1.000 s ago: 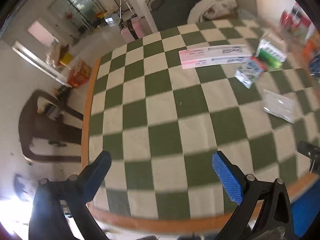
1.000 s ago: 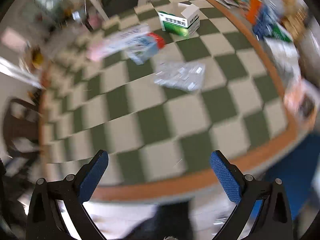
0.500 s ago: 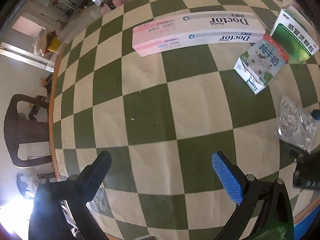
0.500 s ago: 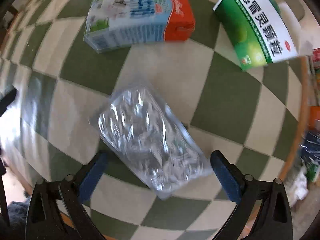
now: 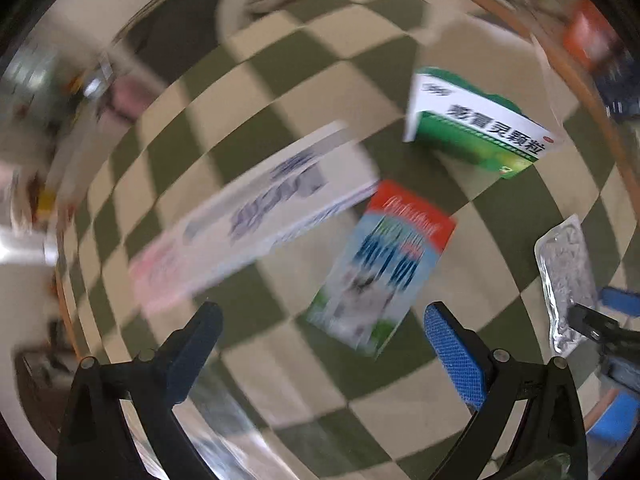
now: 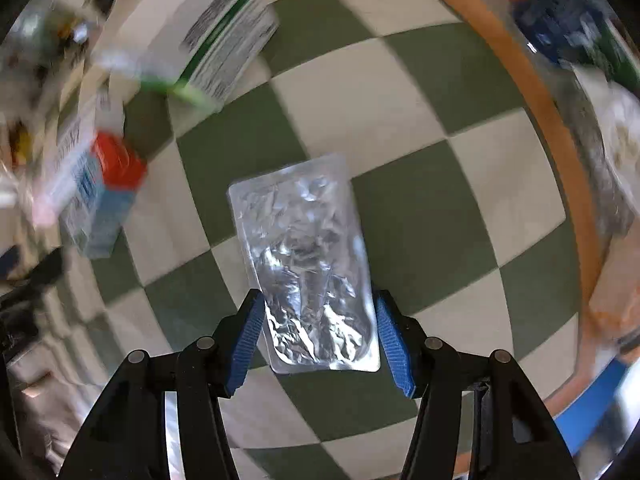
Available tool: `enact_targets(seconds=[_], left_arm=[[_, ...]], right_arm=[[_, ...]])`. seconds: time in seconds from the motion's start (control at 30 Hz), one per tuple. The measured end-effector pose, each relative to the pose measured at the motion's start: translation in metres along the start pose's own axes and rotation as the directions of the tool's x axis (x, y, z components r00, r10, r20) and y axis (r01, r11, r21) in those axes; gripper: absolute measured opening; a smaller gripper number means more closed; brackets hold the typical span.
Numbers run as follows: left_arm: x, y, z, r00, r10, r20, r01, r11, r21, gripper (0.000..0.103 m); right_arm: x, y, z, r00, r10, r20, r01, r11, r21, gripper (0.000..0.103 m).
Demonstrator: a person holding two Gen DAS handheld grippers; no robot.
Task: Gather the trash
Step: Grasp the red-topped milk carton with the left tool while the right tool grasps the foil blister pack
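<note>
Nearest: right gripper (image 6: pixel 317 334) clamped on crinkled silver foil blister pack (image 6: pixel 306 268), low over green-and-cream checked tabletop (image 6: pixel 420 92). Left gripper (image 5: pixel 320 354) spread wide, empty. Beyond, uncollected: blue-and-red milk carton (image 5: pixel 382 270), long pink-and-white toothpaste box (image 5: pixel 256 220), green-and-white medicine box (image 5: pixel 478 124). Collection judged barely begun.

Blister pack (image 6: pixel 306 270): silver, crumpled foil, flat.
Milk carton (image 5: pixel 382 268): blue-white, red top, on its side.
Green box (image 5: pixel 478 124): lying flat.
Long pink-white box (image 5: pixel 252 220): flat, blurred.
</note>
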State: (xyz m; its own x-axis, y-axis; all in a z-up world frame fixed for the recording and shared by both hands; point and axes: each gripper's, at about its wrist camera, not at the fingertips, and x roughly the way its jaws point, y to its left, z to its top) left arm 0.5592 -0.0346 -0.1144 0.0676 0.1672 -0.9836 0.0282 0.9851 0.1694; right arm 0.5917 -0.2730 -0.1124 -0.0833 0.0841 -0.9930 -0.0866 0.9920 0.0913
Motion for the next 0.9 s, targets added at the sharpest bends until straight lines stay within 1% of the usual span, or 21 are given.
enact_targets(seconds=[0.03,0.1,0.13,0.2,0.27,0.3,0.33,0.37,0.4,0.47,0.53,0.57,0.6,0.63,0.67,0.7,0.77,0.8,0.87,0.9], left_arm=[[0.003,-0.006,0.005,1.0,0.006,-0.008,-0.006,0.999,0.036,0.103],[0.011,-0.018,0.016,1.0,0.01,-0.027,-0.008,0.994,0.106,0.102],[0.013,-0.02,0.018,0.999,0.013,-0.035,-0.009,0.993,0.122,0.101],[0.018,-0.025,0.02,0.999,0.012,-0.043,-0.005,0.989,0.149,0.096],[0.016,-0.03,0.021,0.999,0.038,-0.028,-0.033,0.985,0.168,0.09],[0.012,-0.031,0.019,0.999,0.051,-0.019,-0.047,0.985,0.165,0.082],[0.011,-0.03,0.017,0.999,0.04,-0.021,-0.036,0.987,0.16,0.061],[0.011,-0.028,0.015,0.999,0.016,-0.038,-0.011,0.99,0.14,0.06],[0.009,-0.026,0.012,0.999,-0.006,-0.045,0.011,0.994,0.109,0.06],[0.008,-0.021,0.004,0.999,-0.012,-0.05,0.016,0.996,0.083,0.06],[0.009,-0.016,-0.007,0.998,-0.017,-0.057,0.019,0.999,0.031,0.06],[0.008,-0.012,-0.013,0.998,-0.026,-0.065,0.026,1.0,-0.009,0.06],[0.007,-0.009,-0.018,0.997,-0.034,-0.074,0.031,0.999,-0.039,0.06],[0.007,-0.002,-0.028,0.994,-0.06,-0.091,0.049,0.992,-0.113,0.06],[0.006,0.006,-0.038,0.99,-0.09,-0.104,0.07,0.98,-0.184,0.06],[0.005,0.011,-0.049,0.986,-0.124,-0.112,0.093,0.964,-0.249,0.06],[0.004,0.019,-0.071,0.977,-0.176,-0.124,0.122,0.927,-0.355,0.06],[0.003,0.022,-0.084,0.972,-0.2,-0.126,0.133,0.903,-0.407,0.06],[0.001,0.025,-0.111,0.96,-0.247,-0.133,0.147,0.846,-0.513,0.06],[0.001,0.026,-0.121,0.956,-0.265,-0.129,0.155,0.825,-0.543,0.06]], right_arm=[[-0.001,-0.002,0.001,1.0,0.02,-0.004,-0.02,1.0,0.007,0.068],[-0.006,-0.007,0.004,0.999,0.036,0.007,-0.036,0.999,0.015,0.079],[-0.009,-0.006,0.005,0.999,0.034,0.016,-0.034,0.999,0.01,0.079],[-0.01,-0.007,0.009,0.999,0.027,0.033,-0.026,1.0,-0.008,0.08],[-0.008,-0.002,0.01,0.999,0.027,0.038,-0.026,0.999,-0.019,0.08],[-0.005,0.001,0.01,0.999,0.023,0.039,-0.022,0.999,-0.03,0.08],[-0.003,0.005,0.011,0.999,0.017,0.038,-0.015,0.999,-0.039,0.08],[0.0,0.01,0.008,0.999,0.012,0.039,-0.01,0.999,-0.05,0.08],[0.006,0.015,0.012,0.999,0.006,0.045,-0.003,0.998,-0.066,0.08],[0.014,0.028,0.009,0.997,-0.03,0.073,0.038,0.994,-0.105,0.08],[0.02,0.039,0.006,0.993,-0.07,0.09,0.082,0.987,-0.138,0.082],[0.023,0.044,0.004,0.991,-0.095,0.098,0.109,0.983,-0.148,0.082],[0.025,0.051,0.001,0.986,-0.125,0.111,0.142,0.977,-0.162,0.079],[0.027,0.06,-0.006,0.981,-0.143,0.127,0.164,0.972,-0.17,0.075],[0.028,0.068,-0.012,0.981,-0.138,0.139,0.161,0.972,-0.17,0.072],[0.027,0.073,-0.016,0.98,-0.137,0.142,0.162,0.97,-0.179,0.067],[0.031,0.082,-0.023,0.987,-0.123,0.107,0.142,0.97,-0.195,0.067],[0.033,0.087,-0.028,0.989,-0.112,0.097,0.13,0.971,-0.203,0.067],[0.036,0.097,-0.041,0.994,-0.091,0.067,0.105,0.967,-0.234,0.066],[0.038,0.104,-0.049,0.996,-0.075,0.048,0.085,0.964,-0.25,0.065]])
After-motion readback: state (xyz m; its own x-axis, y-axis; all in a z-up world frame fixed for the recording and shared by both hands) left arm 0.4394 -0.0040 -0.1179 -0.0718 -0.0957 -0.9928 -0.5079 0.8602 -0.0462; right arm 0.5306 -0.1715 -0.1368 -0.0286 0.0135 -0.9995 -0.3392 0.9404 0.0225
